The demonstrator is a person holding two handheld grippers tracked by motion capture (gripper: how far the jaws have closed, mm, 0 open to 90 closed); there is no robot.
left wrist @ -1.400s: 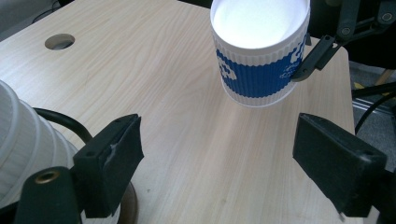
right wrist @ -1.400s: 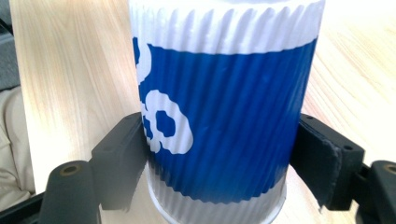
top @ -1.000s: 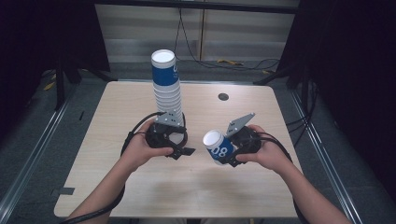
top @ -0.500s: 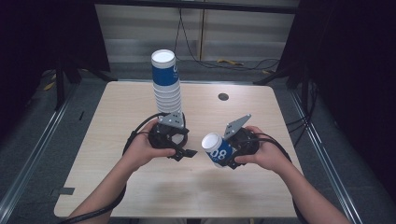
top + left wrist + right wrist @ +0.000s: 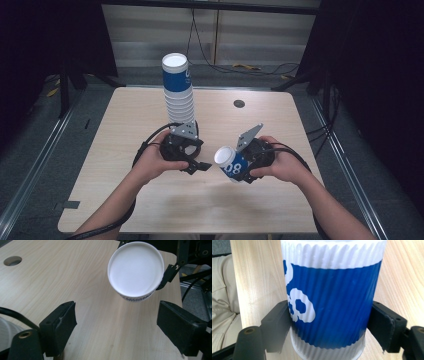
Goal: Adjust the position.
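Note:
A tall stack of blue-and-white ribbed paper cups (image 5: 177, 95) stands upside down on the wooden table (image 5: 125, 130), just behind my left hand. My right gripper (image 5: 241, 170) is shut on a single cup (image 5: 230, 161), held tilted above the table with its white round end towards the left gripper. In the right gripper view the black pads (image 5: 278, 322) press both sides of the cup (image 5: 332, 297). My left gripper (image 5: 198, 167) is open with nothing between its jaws. It looks at the cup's white end (image 5: 136, 268), which hangs beyond its fingertips (image 5: 62, 320).
A round cable hole (image 5: 239, 103) lies in the table's far right part. Black cables (image 5: 145, 145) loop from both grippers over the tabletop. The table's near edge and the person's trousers (image 5: 222, 302) show beside the held cup. Dark floor and metal rails surround the table.

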